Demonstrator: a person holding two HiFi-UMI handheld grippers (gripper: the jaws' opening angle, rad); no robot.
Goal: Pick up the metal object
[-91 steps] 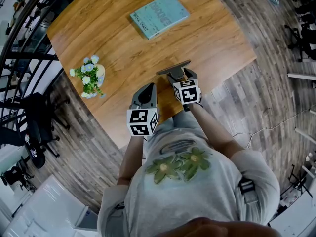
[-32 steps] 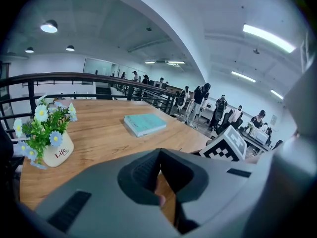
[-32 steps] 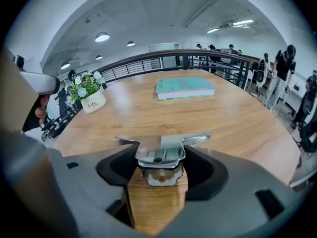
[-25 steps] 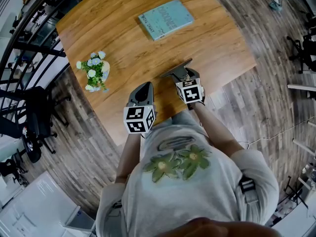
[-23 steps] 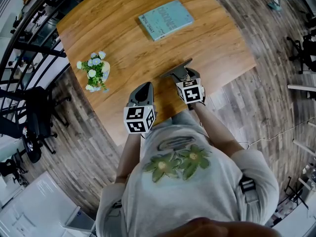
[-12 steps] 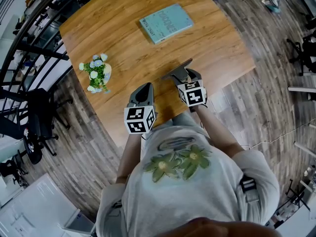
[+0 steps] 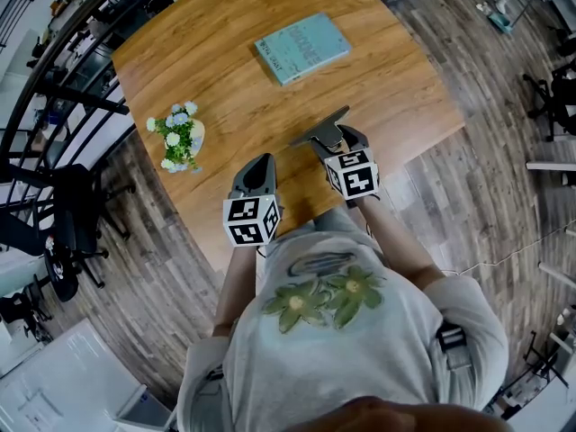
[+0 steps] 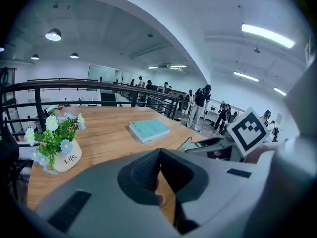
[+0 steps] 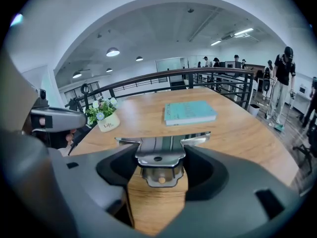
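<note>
wooden table (image 7: 378,61) below, right gripper (image 9: 159,165) clamps the metal object (image 9: 171,142) by one end, so it might pivot loose; left gripper (image 8: 159,155) closed on nothing.

A rounded wooden surface (image 7: 225,70) stands on a grey-brown plank floor (image 7: 486,187). A black railing (image 8: 64,84) runs along one side, with a black office chair (image 7: 72,196) nearby. Round lamps (image 8: 53,34) and strip lights (image 8: 267,35) glow on the white ceiling (image 8: 148,14).

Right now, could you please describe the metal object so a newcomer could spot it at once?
Start at the wooden table and go to its edge nearest the person. There, clamped between the jaws of the right tool, is the metal object: a shiny, silvery, flat bracket-like piece, unlike the teal book and the flower pot farther off.
</note>
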